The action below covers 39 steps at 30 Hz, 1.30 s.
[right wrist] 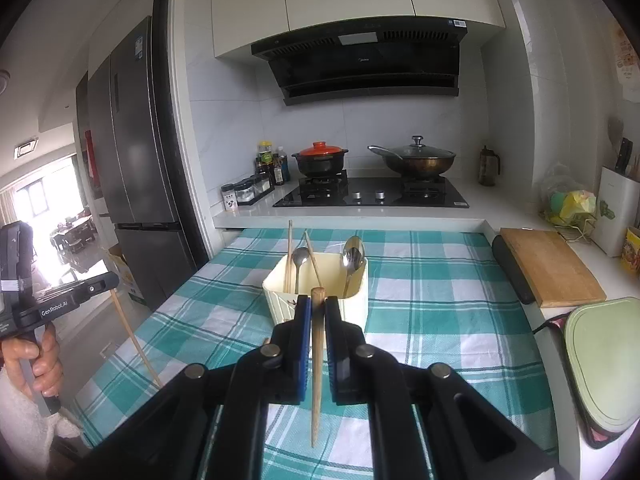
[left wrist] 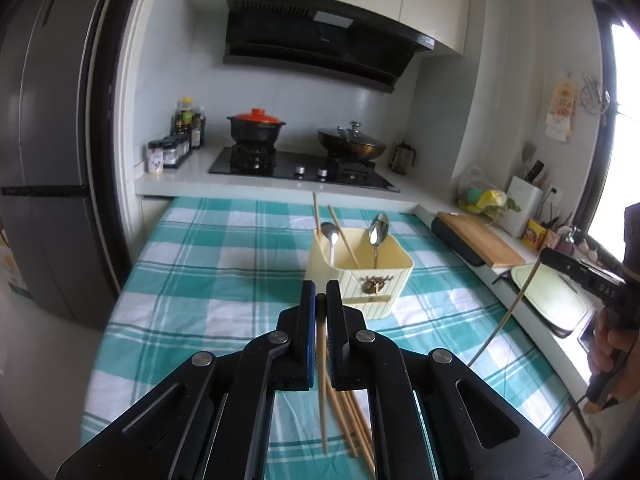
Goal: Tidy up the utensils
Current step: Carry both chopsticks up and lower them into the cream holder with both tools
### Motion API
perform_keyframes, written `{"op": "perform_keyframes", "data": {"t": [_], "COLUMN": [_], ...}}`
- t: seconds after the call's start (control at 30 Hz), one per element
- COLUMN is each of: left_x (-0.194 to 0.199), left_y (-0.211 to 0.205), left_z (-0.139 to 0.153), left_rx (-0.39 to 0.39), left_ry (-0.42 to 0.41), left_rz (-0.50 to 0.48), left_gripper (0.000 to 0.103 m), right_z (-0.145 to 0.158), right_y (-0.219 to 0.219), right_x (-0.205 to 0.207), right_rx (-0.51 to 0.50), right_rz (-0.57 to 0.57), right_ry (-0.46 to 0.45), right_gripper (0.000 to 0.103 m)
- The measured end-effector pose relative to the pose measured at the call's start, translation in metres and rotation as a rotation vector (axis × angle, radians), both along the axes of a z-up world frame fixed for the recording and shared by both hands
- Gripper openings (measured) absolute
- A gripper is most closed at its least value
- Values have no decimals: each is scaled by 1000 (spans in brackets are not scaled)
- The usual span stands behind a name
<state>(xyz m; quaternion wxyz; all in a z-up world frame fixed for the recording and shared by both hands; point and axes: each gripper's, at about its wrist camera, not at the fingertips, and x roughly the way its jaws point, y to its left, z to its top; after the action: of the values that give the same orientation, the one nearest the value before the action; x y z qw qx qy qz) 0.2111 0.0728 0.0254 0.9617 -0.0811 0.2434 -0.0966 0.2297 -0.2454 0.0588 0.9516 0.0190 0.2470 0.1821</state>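
Both my left tool [left wrist: 321,300] and right tool [right wrist: 318,306] are each clamped on one chopstick [right wrist: 317,364], which could swivel and miss the holder [right wrist: 320,300].

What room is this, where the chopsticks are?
A home kitchen, most likely. There is a gas stove with a lidded wok on it, a range hood above, and a tall fridge beside the counter.

Left gripper [left wrist: 321,298]: jaws clamped on chopstick [left wrist: 322,380] | Right gripper [right wrist: 318,312]: jaws clamped on a second chopstick [right wrist: 317,364], held upright
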Motion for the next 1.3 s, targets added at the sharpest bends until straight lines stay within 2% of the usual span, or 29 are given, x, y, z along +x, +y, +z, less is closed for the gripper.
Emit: {"op": "perform_keyframes", "data": {"t": [0.2,0.4,0.6,0.7,0.77,0.83,1.0,1.1,1.2,1.23,1.27,1.3], "left_x": [15,44,92,123,146,171,235,268,292,298,302,303], "left_y": [0,0,-14,-23,-33,-43,-66,-77,-85,-87,-88,-88], "left_z": [12,56,113,129,131,125,76,33,-5,-15,-22,-27], "left_rx": [-8,-9,-4,-25,-12,-12,0,15,41,48,54,55], "left_ry": [6,-52,-156,-187,-199,-179,-33,80,161,187,207,224], "left_rz": [-3,9,35,52,69,69,51,38,41,44,48,47], "left_gripper": [3,3,3,3,3,3,3,3,3,4,9,14], "right_z": [11,42,83,92,88,76,18,-22,-52,-58,-61,-61], "right_y": [4,10,20,29,38,46,66,73,77,77,76,73], "right_x": [18,58,112,140,161,183,242,271,296,301,302,302], "right_rx": [-7,-8,24,24,-1,-33,-124,-138,-88,-70,-53,-29], "right_rz": [0,-1,3,7,12,29,68,79,88,82,76,70], "right_ry": [-12,-56,-143,-181,-187,-154,44,145,243,257,259,251], "right_gripper": [7,7,7,7,7,7,7,7,9,13,30,40]}}
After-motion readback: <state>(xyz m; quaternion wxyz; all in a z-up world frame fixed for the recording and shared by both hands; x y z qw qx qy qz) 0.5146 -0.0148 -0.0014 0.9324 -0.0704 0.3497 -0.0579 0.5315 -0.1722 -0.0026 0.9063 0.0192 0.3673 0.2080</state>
